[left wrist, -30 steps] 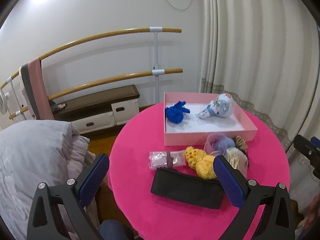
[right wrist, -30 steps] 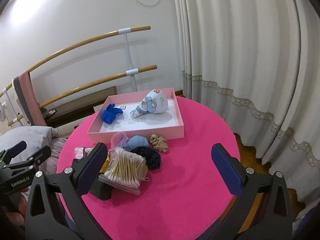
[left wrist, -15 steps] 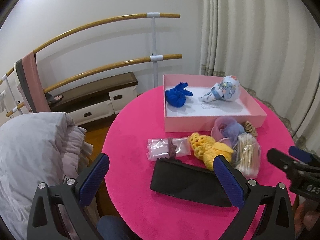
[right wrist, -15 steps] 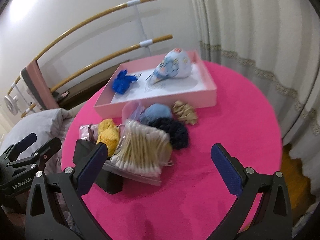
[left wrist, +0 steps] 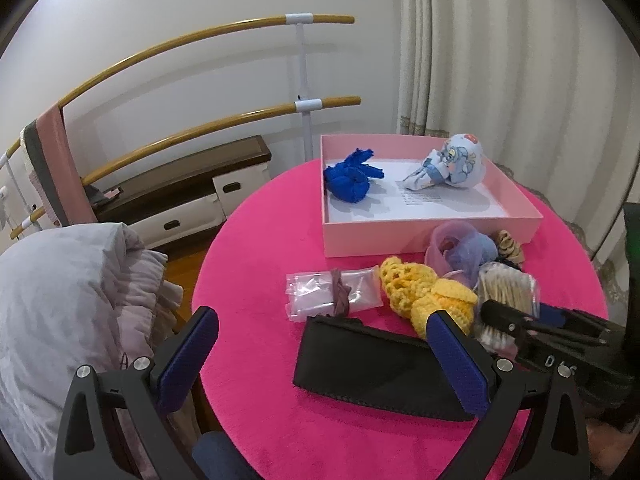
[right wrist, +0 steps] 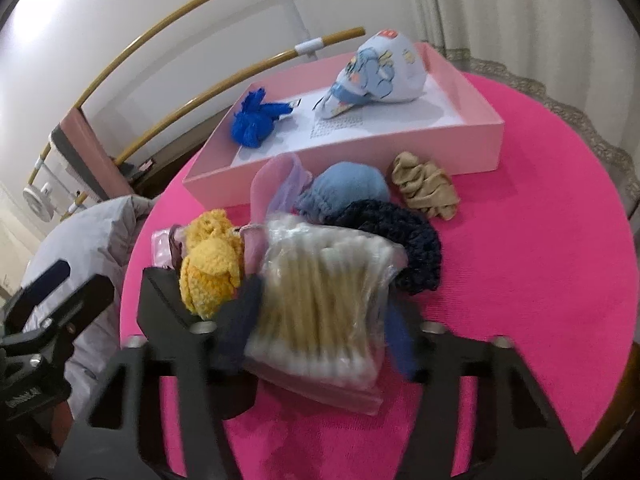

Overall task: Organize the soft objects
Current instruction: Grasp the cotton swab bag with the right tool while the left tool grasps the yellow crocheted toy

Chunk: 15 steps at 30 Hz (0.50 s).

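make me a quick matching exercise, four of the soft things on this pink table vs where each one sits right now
Things:
1. blue knit bundle
2. beige scrunchie
3. cotton swab bag
4. black pouch

Places:
A. between the right claw's fingers
B. inside the pink box
C. nearest the left claw, in front of the yellow crochet piece
D. on the tablecloth just outside the box's front wall

Pairs: 1-B, 2-D, 3-A, 4-C
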Available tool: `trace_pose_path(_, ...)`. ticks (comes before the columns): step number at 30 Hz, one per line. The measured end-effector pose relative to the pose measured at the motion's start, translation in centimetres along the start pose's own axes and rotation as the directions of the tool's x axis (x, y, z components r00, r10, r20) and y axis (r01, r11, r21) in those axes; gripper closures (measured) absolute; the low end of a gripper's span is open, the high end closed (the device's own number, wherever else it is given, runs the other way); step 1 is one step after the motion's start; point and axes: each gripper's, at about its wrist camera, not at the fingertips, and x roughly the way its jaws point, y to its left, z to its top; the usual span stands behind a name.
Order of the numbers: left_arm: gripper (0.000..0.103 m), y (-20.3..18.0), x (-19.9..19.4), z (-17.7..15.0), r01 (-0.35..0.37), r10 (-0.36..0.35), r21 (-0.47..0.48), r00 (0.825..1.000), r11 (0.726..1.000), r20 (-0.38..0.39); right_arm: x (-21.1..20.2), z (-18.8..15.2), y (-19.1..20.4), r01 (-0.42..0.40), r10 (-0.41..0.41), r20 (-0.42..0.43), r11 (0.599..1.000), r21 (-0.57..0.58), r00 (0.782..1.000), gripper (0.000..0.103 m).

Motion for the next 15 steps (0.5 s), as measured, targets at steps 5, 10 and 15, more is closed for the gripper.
trace_pose_path(5,0.000,-0.7,0.8,0.2,0.014,-0.014,0.016,1.000,1.000,-0.005,-1.6,0.0,-1.0,0.016,-0.016,0.033,1.000,-0.003,0.999,0.062)
trace_pose_path(10,0.000,-2.4,2.1,0.6,0.046,-0.045,0.045,0.999,0.998,-0.022,-2.1,0.1,-2.8,0.035,-0.036,0.033,0.999,0.022,0.999,0.062)
trace_pose_path(15,0.000,-4.2,4.4,1.3,0.052,-0.048,0.076,0.997,0.996,-0.056,-2.0,0.0,-3.4,0.025,-0.026,0.033,0.999,0.033,0.999,0.061)
